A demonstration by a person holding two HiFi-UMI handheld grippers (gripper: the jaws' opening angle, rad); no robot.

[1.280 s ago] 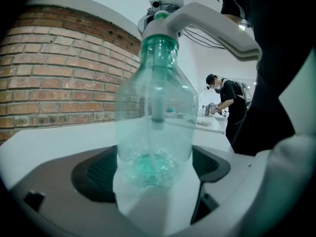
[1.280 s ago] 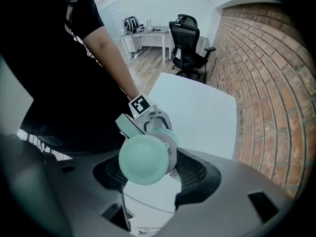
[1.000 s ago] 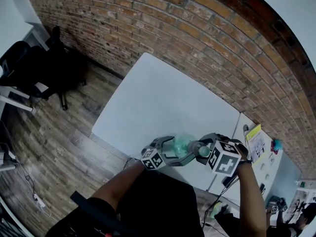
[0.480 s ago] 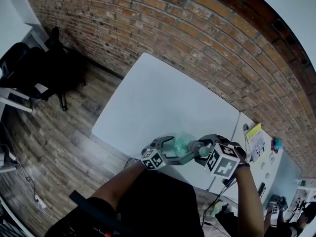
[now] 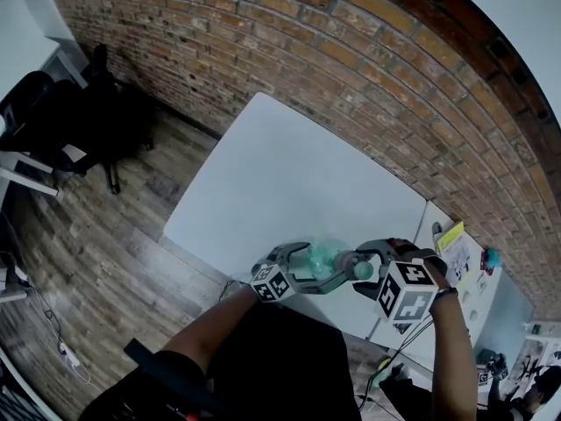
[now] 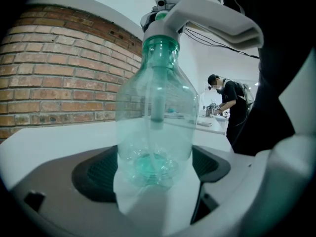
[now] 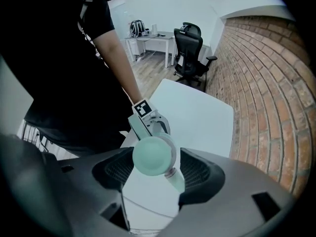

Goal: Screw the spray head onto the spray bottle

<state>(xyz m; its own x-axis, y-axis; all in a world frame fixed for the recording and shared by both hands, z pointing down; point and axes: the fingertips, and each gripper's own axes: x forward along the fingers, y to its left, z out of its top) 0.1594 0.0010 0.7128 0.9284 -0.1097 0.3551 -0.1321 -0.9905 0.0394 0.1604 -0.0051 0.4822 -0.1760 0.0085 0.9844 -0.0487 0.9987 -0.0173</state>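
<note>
Both claws bite: left gripper [image 5: 302, 261] on the spray bottle [image 6: 155, 127], right gripper [image 5: 372, 260] at its three o'clock on the spray head [image 7: 154, 155], which should stay square while turning.

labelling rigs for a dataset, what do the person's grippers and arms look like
The left gripper and right gripper both have light grey bodies with dark ribbed pads lining the jaws. Each carries a white cube printed with black square markers. The person wears a black short-sleeved top.
</note>
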